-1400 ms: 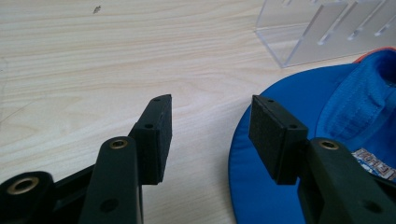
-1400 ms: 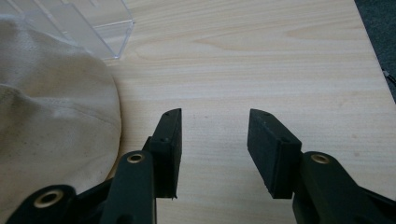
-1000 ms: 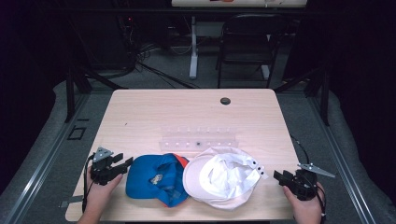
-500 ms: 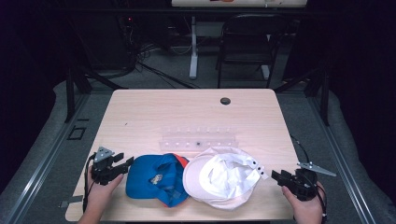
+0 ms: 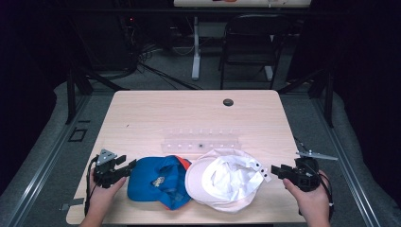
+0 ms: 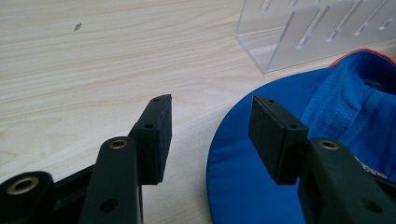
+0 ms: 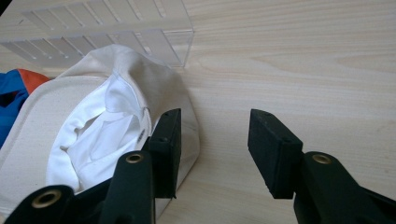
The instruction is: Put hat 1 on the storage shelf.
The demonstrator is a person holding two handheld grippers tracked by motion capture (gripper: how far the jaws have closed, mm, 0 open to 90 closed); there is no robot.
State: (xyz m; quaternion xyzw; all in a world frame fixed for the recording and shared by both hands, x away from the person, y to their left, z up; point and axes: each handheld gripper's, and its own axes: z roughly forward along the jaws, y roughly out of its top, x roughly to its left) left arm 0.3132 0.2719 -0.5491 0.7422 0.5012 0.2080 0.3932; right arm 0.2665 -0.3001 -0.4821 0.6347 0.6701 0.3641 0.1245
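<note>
No readable writing anywhere; blue cap [image 5: 158,179] and white cap [image 5: 227,179] are lying upside down, both hand-held grippers [image 5: 126,166] [image 5: 275,170] sitting spread.

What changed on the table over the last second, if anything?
The right gripper edged slightly left toward the white cloth cap; nothing was grasped or released. The left gripper, the blue cloth cap and the clear plastic rack stayed put.

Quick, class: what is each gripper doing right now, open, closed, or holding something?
Left gripper: open, holding nothing, at the brim of the blue fabric cap.
Right gripper: open, holding nothing, beside the white fabric cap.
</note>
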